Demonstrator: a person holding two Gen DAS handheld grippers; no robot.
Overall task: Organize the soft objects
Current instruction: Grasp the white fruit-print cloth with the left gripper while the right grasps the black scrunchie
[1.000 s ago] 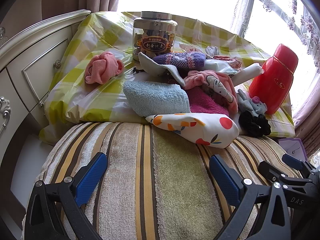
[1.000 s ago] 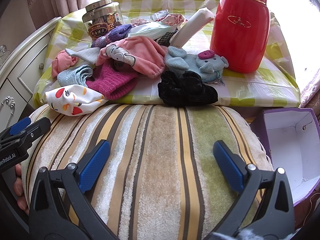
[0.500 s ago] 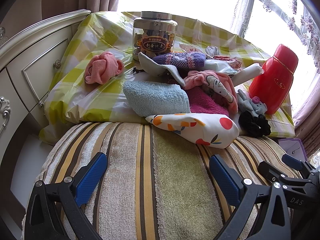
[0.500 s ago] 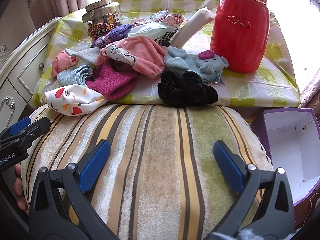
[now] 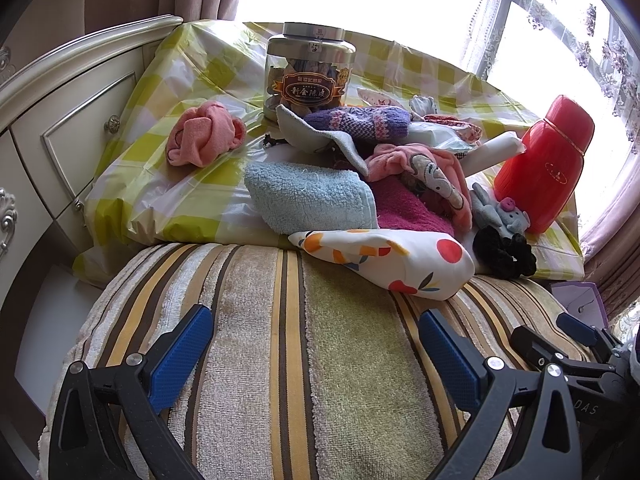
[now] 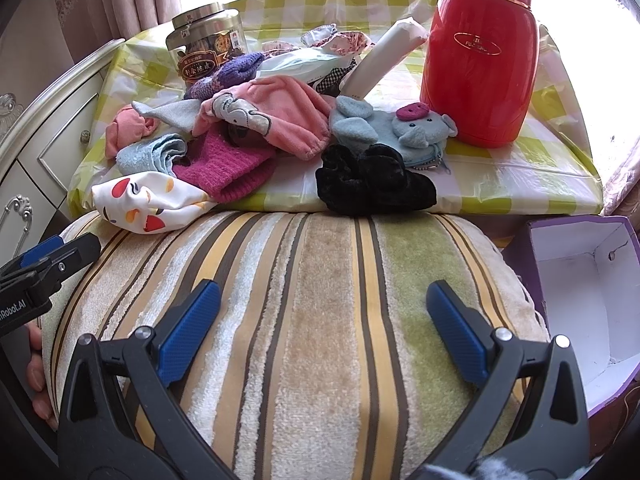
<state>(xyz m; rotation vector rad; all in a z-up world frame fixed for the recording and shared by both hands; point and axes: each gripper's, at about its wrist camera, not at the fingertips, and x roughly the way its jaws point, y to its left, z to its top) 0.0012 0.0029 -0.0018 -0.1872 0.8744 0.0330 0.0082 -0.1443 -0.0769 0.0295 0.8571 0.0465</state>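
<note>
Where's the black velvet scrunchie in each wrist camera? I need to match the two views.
Left wrist: black scrunchie at far right, on the checkered cloth's near edge, below the grey elephant pouch.
Right wrist: black scrunchie near centre, on the cloth's front edge above the striped cushion.
Shared landmark: the red thermos stands behind and right of it in both.

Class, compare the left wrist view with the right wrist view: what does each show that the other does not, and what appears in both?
Only the left wrist view shows the rolled pink cloth lying clear of the pile. Only the right wrist view shows the inside of the purple box. Both show the striped cushion, the red flask, the snack jar, the black scrunchie, and open, empty tongs: left, right.
</note>
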